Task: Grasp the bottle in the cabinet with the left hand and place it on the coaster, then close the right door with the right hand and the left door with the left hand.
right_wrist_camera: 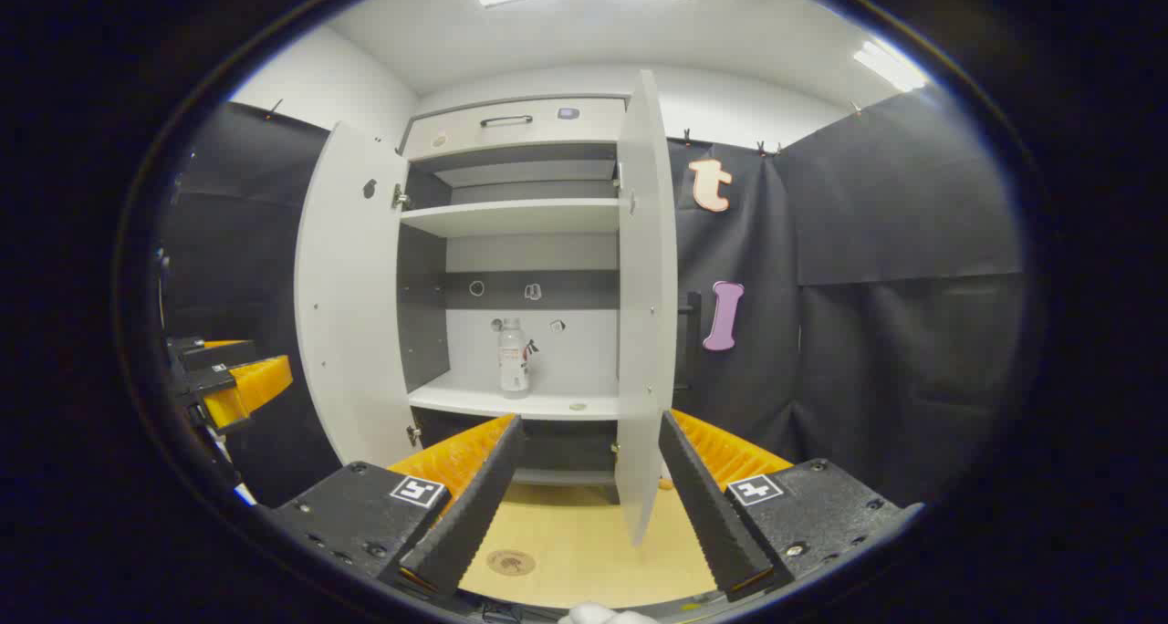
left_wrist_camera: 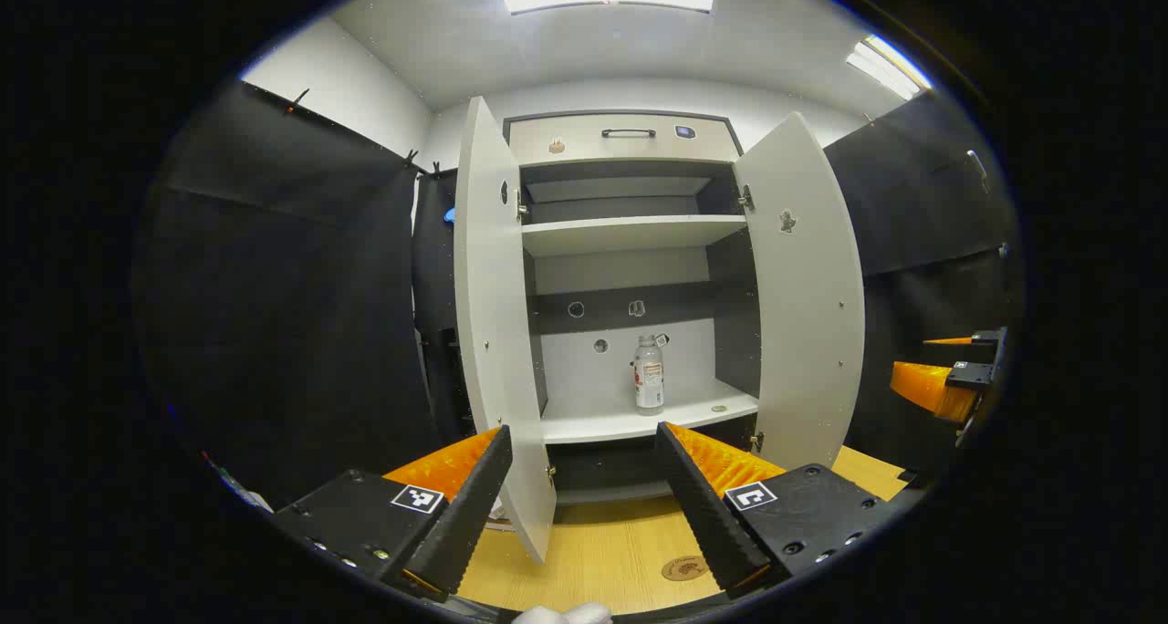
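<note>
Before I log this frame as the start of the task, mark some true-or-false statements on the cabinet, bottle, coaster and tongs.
1. Both cabinet doors, left door and right door, stand open. True.
2. The bottle lies on its side. False: it stands upright on the lower shelf.
3. The left tongs grip the bottle. False: they are open, short of the cabinet.
4. The coaster lies bare on the wooden table. True.
5. The right tongs are open. True.

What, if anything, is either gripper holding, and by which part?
Nothing is held. The left gripper and right gripper are both open, and the bottle stands untouched on the cabinet shelf.
</note>
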A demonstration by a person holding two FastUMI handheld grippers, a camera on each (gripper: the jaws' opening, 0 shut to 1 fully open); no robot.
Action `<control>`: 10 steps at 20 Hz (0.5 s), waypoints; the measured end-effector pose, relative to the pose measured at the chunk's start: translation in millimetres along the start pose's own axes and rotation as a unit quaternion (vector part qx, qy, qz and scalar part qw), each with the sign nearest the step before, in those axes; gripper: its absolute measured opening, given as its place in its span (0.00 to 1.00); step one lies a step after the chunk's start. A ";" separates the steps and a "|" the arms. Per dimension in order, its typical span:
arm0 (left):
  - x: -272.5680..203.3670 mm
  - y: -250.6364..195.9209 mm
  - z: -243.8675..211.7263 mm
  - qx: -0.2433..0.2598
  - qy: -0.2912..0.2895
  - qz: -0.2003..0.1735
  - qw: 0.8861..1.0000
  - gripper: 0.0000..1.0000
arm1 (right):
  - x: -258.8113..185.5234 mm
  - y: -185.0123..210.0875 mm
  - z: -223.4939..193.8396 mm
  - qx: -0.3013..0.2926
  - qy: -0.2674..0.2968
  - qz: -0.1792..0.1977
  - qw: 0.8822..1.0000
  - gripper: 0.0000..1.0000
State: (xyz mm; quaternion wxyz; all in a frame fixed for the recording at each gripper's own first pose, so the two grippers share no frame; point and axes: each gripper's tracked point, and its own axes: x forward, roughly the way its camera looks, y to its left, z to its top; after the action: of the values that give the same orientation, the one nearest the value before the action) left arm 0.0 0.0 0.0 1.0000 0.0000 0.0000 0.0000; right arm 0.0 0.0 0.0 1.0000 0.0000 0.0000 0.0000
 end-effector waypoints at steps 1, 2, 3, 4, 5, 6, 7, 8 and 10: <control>0.7 -0.2 0.2 0.001 -0.001 0.001 1.000 0.96 | -0.4 -1.5 -1.4 0.000 0.001 -0.001 1.000 0.98; 1.1 -0.3 0.0 0.002 0.000 0.002 1.000 0.96 | -0.3 -3.2 -2.0 0.000 0.002 -0.002 1.000 0.98; 2.1 -1.3 -1.2 0.002 0.001 0.002 1.000 0.96 | 0.1 -4.5 -2.5 0.001 0.003 -0.002 1.000 0.98; 2.6 -1.7 -1.6 0.002 0.002 0.003 1.000 0.96 | 0.8 -5.9 -2.3 0.001 0.003 -0.002 1.000 0.98; 3.4 -2.7 -2.0 0.002 0.003 0.003 1.000 0.96 | 2.0 -7.5 -3.2 0.001 0.004 -0.002 1.000 0.98; 3.6 -3.1 -2.3 0.003 0.003 0.003 1.000 0.96 | 2.9 -7.5 -2.9 0.001 0.005 -0.002 1.000 0.98; 3.6 -3.0 -1.2 0.003 0.002 0.004 1.000 0.96 | 4.2 -7.6 -3.3 0.000 0.004 -0.001 1.000 0.98; 4.3 -3.9 -1.6 0.003 0.002 0.003 1.000 0.96 | 4.9 -6.8 -2.0 -0.001 0.004 0.000 1.000 0.98; 5.6 -3.6 -3.3 0.005 0.005 0.005 1.000 0.96 | 6.1 -5.4 -0.5 -0.001 0.002 0.003 1.000 0.98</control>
State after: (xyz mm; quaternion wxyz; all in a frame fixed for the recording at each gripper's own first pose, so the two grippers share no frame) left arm 5.6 -3.6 -3.3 1.0000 0.0048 0.0047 0.0045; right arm 6.1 -5.4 -0.5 1.0000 -0.0012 0.0024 0.0029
